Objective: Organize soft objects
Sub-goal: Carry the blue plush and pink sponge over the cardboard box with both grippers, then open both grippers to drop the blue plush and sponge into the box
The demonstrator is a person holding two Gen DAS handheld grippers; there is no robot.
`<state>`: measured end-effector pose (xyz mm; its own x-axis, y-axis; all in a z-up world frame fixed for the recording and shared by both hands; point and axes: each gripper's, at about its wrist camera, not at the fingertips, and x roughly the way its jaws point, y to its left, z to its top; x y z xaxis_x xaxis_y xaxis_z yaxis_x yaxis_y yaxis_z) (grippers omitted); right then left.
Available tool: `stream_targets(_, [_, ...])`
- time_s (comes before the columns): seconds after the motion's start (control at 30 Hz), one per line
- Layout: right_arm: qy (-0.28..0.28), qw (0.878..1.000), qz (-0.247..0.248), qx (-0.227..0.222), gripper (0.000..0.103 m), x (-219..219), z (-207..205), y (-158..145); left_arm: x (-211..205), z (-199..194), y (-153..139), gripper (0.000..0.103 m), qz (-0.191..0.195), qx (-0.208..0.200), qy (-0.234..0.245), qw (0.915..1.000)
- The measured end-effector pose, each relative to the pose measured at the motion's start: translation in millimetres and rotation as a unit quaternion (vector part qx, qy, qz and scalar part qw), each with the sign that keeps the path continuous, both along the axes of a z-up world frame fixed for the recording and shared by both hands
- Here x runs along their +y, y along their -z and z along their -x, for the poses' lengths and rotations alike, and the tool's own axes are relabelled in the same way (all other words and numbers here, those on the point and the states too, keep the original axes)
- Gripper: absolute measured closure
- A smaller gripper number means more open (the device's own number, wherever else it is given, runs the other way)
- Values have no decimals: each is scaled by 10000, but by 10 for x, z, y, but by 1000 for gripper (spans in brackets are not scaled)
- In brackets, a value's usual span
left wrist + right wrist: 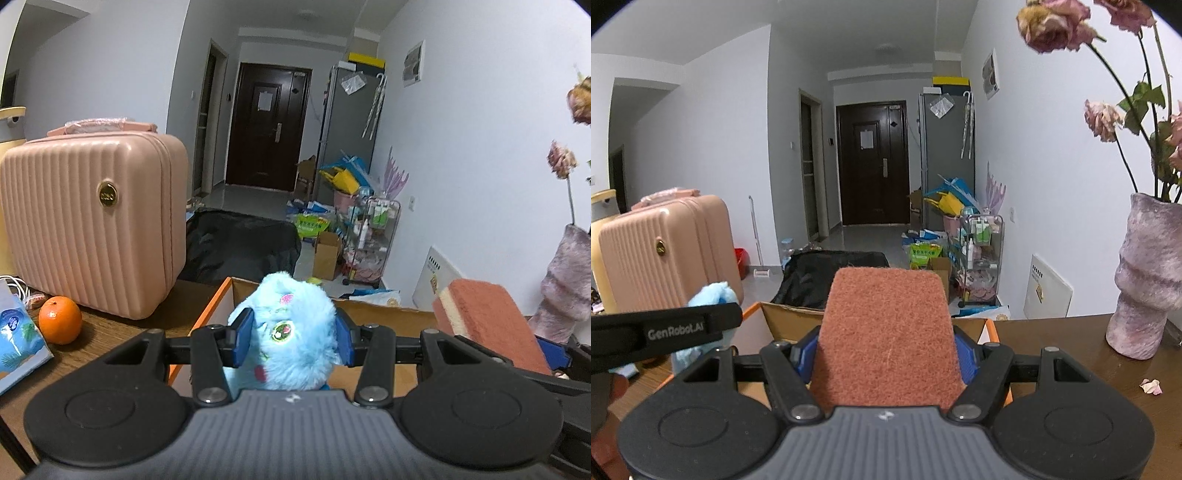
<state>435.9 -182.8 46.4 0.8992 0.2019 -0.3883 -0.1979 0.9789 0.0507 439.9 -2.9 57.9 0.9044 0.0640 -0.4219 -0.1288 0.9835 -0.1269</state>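
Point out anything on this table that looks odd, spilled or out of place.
A fallen pink petal lies on the table near the vase, whose roses look wilted. An orange sits among the soft things. Otherwise, each claw simply holds its item: left the blue plush toy, right the sponge.

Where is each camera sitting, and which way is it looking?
Left wrist camera: sits on the left gripper, looking forward along its fingers over the cardboard box toward the dark door; its blue pads squeeze the blue plush toy.
Right wrist camera: sits on the right gripper, facing the same door; its pads clamp the sponge.
Shared: both show the pink suitcase, the box, the vase, the toy and the sponge, and each sees the other gripper.
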Motion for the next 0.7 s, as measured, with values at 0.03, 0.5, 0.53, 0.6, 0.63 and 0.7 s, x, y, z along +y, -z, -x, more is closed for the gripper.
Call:
stream_targets(0.03, [7, 10000, 0, 25, 34, -15, -27, 7, 0, -39, 21, 57, -4, 45, -7, 10000])
stream_targets(0.5, [65, 9988, 230, 418, 34, 101, -227, 304, 18, -359, 372, 57, -150, 676, -74, 9976])
stream_targets(0.53, [81, 9987, 253, 430, 34, 105, -233, 312, 16, -359, 382, 57, -159, 675, -52, 9976])
stream_targets(0.6, [107, 9986, 268, 437, 34, 115, -229, 317, 21, -362, 381, 57, -148, 668, -31, 9977])
stream_targets(0.63, [113, 9986, 264, 439, 34, 124, -233, 314, 22, -359, 381, 57, -151, 662, -41, 9977])
stream_targets(0.7, [151, 9985, 247, 457, 34, 125, -225, 320, 20, -353, 381, 56, -156, 664, -66, 9977])
